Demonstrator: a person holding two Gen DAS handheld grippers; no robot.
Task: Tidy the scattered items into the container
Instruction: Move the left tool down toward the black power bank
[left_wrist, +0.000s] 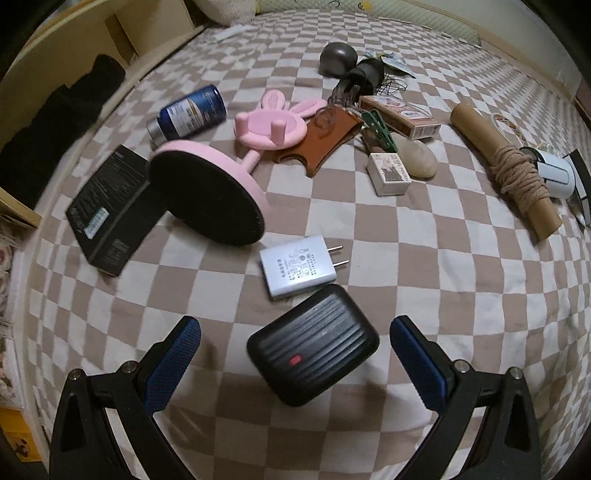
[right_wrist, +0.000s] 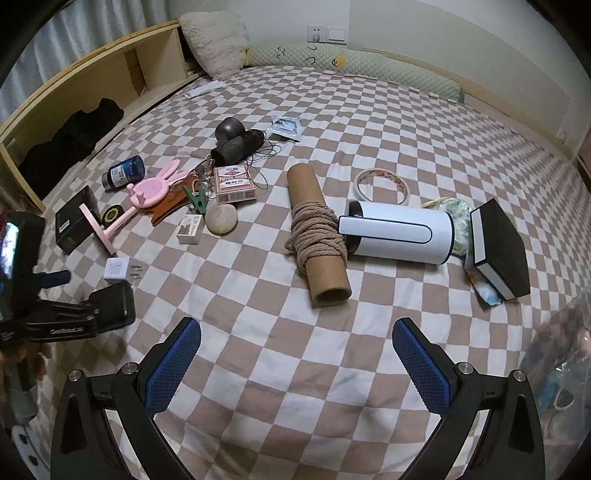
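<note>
Care was needed as the left gripper (left_wrist: 295, 350), spread wide, straddled the black ribbed case (left_wrist: 313, 345) lying on the bed just beside the white charger (left_wrist: 297, 267): close squarely across its narrow sides, while the right gripper (right_wrist: 295, 354) hung spread and empty.

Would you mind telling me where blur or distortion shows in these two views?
Left wrist view: the pink stand and black ribbed case are motion-smeared; the checked bedspread bulges from fisheye distortion. Right wrist view: sharper centrally, but the left gripper at the edge is blurred.
</note>
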